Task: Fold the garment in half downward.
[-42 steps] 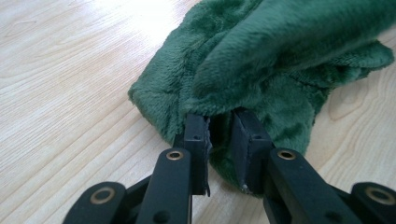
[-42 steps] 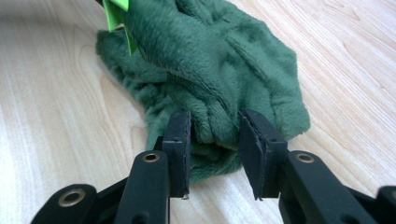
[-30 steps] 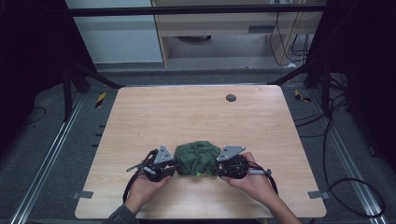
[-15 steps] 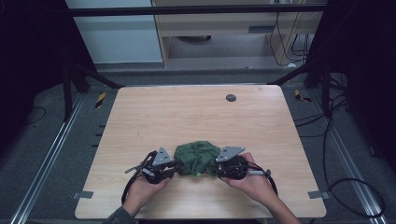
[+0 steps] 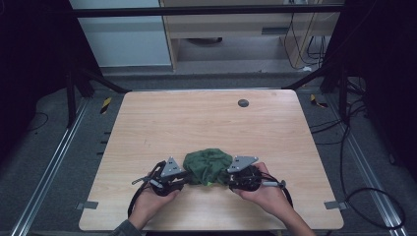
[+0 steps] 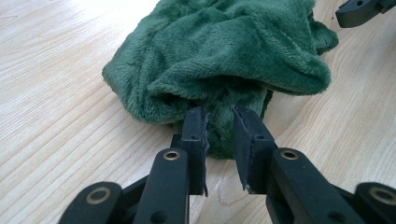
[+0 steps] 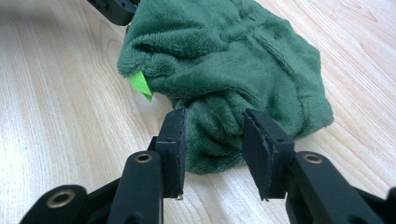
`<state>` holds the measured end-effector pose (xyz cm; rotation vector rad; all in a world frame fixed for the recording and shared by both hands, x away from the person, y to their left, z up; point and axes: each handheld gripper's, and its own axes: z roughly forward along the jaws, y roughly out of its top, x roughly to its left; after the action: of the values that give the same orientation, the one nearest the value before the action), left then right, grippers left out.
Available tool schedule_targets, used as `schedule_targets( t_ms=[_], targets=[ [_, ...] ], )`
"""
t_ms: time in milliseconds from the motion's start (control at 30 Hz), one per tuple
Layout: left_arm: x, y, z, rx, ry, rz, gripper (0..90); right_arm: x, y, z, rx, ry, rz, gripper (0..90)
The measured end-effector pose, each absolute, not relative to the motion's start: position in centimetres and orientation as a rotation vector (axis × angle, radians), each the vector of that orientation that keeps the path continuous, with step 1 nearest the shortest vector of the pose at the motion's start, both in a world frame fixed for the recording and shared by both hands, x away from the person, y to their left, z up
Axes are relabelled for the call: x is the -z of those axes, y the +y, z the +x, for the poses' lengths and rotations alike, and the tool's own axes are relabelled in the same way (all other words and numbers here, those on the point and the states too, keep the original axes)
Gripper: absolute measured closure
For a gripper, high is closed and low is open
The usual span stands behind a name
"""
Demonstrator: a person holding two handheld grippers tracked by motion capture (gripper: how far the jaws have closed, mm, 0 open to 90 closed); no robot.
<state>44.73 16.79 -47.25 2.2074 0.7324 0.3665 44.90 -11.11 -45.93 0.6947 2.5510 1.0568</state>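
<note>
Left gripper view first: the left gripper (image 6: pixel 219 123) has its two black jaws set close together with a fold of the green fleece cloth (image 6: pixel 224 56) bunched in the narrow gap, and both pads look pressed into the pile, so that is a pinch on the cloth. The jaw tips sink into the fabric and their very ends are hard to make out. At the top right corner a dark piece of the other gripper pokes in, cut off by the edge.

Over to the right gripper view: the right gripper (image 7: pixel 212 140) has a thick roll of the same cloth (image 7: pixel 233 60) between its jaws. These jaws stand wider and have just been opening; the left pad touches the roll, while I cannot tell whether the right pad does, so the grip looks loose. A small bright green tag (image 7: pixel 140 84) sticks out from under a fold.

From the high view, both hands (image 5: pixel 268 194) come in from the bottom edge, forearms cut off by the frame, each gripper lying low and nearly level, pointing inward at the other. The cloth sits crumpled between them near the front edge of the wooden table (image 5: pixel 206 123). A small dark round spot (image 5: pixel 243 103) marks the far side of the tabletop.
</note>
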Motion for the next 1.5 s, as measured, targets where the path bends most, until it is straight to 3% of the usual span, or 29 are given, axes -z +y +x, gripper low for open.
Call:
schedule_targets(
  t_ms=[167,333,667,1000,1500],
  targets=[
    [47.2,16.9,44.6,-0.369,0.735,2.207,72.3,46.0,-11.2,44.7,-1.05,2.552,0.702,56.4],
    [47.3,16.9,44.4,-0.38,0.743,2.21,64.0,46.1,-11.3,44.5,-1.055,2.544,0.718,51.8],
    [47.0,16.9,43.9,-0.388,0.754,2.218,45.4,45.9,-11.6,44.2,-1.052,2.526,0.762,37.4],
    [46.7,16.8,43.6,-0.354,0.811,2.224,19.0,45.7,-11.7,43.8,-1.066,2.504,0.788,22.2],
    [46.1,18.3,43.3,-0.339,0.808,2.237,6.4,45.2,-13.8,44.0,-1.071,2.465,0.853,8.3]
  ],
)
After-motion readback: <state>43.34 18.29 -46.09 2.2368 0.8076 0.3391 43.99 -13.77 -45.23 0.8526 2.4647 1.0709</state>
